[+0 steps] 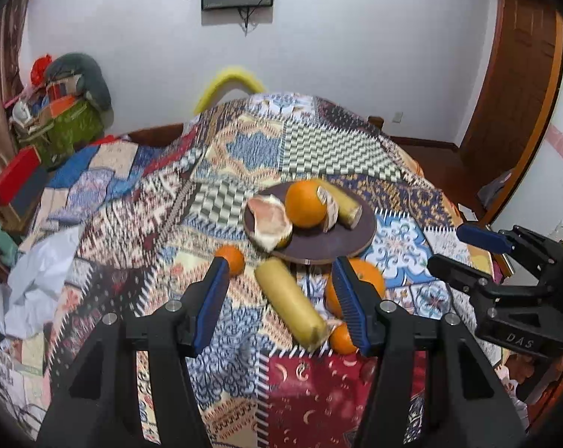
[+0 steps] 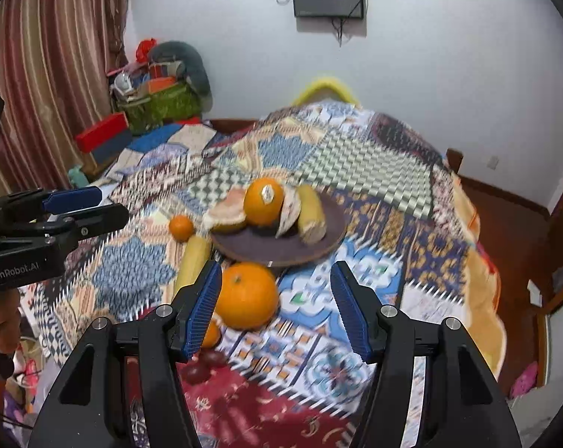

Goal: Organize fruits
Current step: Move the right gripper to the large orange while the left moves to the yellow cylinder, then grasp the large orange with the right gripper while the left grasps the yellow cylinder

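Four pieces sit on the brown plate (image 2: pixel 318 246) already; I judge about half done. Left on the quilt (image 2: pixel 356 171): big orange (image 2: pixel 248 295), corn (image 1: pixel 290 308), small oranges. Both grippers hover, jaws apart, empty.

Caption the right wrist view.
Open right hand-held gripper above a large orange near the fruit plate.

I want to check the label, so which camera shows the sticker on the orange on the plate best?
The right wrist view: the sticker faces that camera, near the top of the orange. In the left wrist view the sticker sits at the fruit's right edge, seen side-on. Its print is unreadable in both.
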A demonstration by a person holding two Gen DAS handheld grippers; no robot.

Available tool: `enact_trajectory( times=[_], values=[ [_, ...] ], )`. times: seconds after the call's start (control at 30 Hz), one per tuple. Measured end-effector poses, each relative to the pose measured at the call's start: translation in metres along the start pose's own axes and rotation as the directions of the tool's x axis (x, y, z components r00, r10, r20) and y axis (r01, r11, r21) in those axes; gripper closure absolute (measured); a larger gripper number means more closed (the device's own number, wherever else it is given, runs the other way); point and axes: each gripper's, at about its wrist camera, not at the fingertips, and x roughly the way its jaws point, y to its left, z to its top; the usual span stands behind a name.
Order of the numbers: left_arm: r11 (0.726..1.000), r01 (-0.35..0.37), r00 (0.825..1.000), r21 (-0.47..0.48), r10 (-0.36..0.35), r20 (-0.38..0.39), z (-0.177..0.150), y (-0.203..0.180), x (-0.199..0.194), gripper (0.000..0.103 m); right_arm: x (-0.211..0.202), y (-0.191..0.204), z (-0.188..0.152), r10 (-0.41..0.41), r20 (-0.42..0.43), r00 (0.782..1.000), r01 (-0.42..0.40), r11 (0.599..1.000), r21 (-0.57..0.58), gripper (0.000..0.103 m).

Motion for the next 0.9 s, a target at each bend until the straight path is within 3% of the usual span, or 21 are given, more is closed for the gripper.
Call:
enact_trajectory(
  times=[0.43, 0.6, 0.9],
  values=[
    [0.998, -0.048, 0.991, -0.033, 0.044, -0.124, -0.034, 0.026, 0.040, 0.046, 0.056, 0.014, -0.023, 0.052, -0.137, 0.989, -0.048, 0.998, 0.030, 0.046],
    [0.998, -0.053, 0.991, -0.043, 0.047, -0.129, -0.034, 0.033, 0.046, 0.046, 0.076, 0.016, -0.023, 0.075, -0.173, 0.982, -0.067, 0.997, 0.049, 0.045],
    [0.998, -0.041, 0.990, -0.041, 0.035, -0.139, -0.026, 0.035, 0.059, 0.046, 0.095, 0.017, -0.022, 0.096, -0.186, 0.978, -0.087, 0.995, 0.058, 0.035]
  ],
)
